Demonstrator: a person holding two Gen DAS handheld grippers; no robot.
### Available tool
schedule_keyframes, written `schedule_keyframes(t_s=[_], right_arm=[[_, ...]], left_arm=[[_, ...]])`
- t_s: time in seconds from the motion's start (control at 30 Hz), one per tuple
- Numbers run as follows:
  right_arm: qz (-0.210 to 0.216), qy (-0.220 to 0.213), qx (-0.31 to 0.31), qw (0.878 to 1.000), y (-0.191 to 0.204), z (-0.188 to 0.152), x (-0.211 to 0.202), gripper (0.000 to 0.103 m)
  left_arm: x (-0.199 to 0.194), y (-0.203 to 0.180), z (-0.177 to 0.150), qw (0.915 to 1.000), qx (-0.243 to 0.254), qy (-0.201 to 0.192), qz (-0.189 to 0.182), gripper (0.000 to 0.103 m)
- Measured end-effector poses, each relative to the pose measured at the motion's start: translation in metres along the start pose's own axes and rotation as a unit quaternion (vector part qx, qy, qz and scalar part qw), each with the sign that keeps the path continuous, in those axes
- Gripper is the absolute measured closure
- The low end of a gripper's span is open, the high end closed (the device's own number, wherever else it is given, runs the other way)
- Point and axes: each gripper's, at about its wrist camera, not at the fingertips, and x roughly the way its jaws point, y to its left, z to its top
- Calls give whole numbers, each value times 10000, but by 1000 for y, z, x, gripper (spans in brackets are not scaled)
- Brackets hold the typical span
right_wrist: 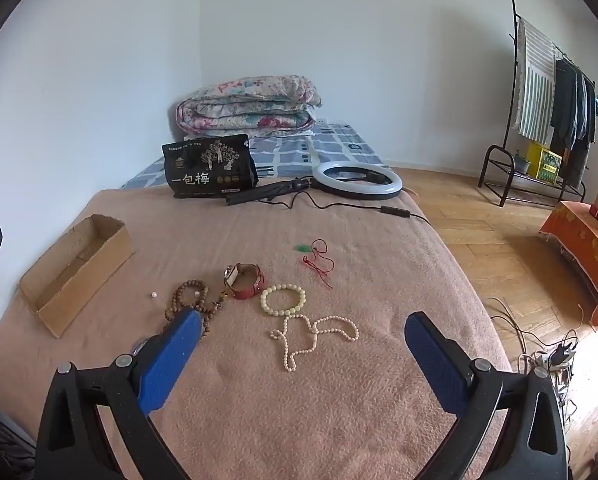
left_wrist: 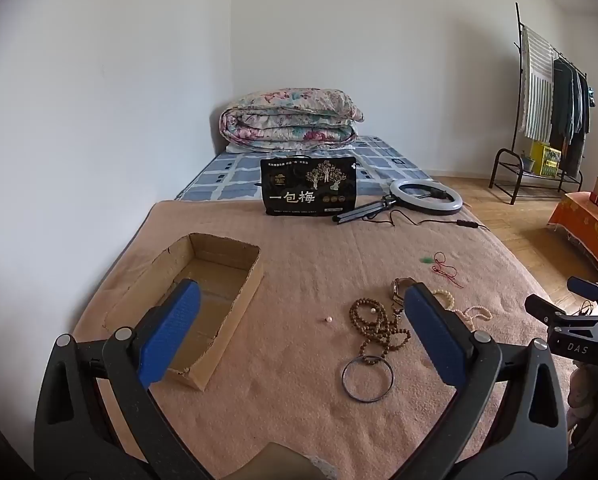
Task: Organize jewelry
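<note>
Jewelry lies scattered on a pink blanket (right_wrist: pixel 339 400): a brown wooden bead string (left_wrist: pixel 373 328) (right_wrist: pixel 193 300), a dark metal bangle (left_wrist: pixel 367 379), a watch with a red strap (right_wrist: pixel 243 280), a cream bead bracelet (right_wrist: pixel 283 299), a pearl necklace (right_wrist: pixel 311 336), a green pendant on red cord (right_wrist: pixel 318 258) (left_wrist: pixel 445 266) and a loose pearl (left_wrist: pixel 329 319) (right_wrist: pixel 154 295). An open cardboard box (left_wrist: pixel 195 304) (right_wrist: pixel 75 268) sits to the left. My left gripper (left_wrist: pixel 299 304) hangs open between box and beads. My right gripper (right_wrist: pixel 303 332) hangs open above the pearl necklace. Neither holds anything.
A black snack bag (right_wrist: pixel 209 170), a ring light (right_wrist: pixel 357 180) with its tripod and cable lie at the far end. A folded floral quilt (right_wrist: pixel 247 106) sits behind. The bed's right edge drops to a wooden floor (right_wrist: pixel 499 240) with cables, a clothes rack (right_wrist: pixel 551 100) and an orange-covered bench (right_wrist: pixel 583 244).
</note>
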Motion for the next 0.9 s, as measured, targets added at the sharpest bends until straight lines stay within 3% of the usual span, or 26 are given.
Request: schedule_keyframes(t_s=[0.9], right_arm=[[-11,106,39,9999,-1,-2,7,0]], left_arm=[[1,8,0,10000,-20,-25,-3,0]])
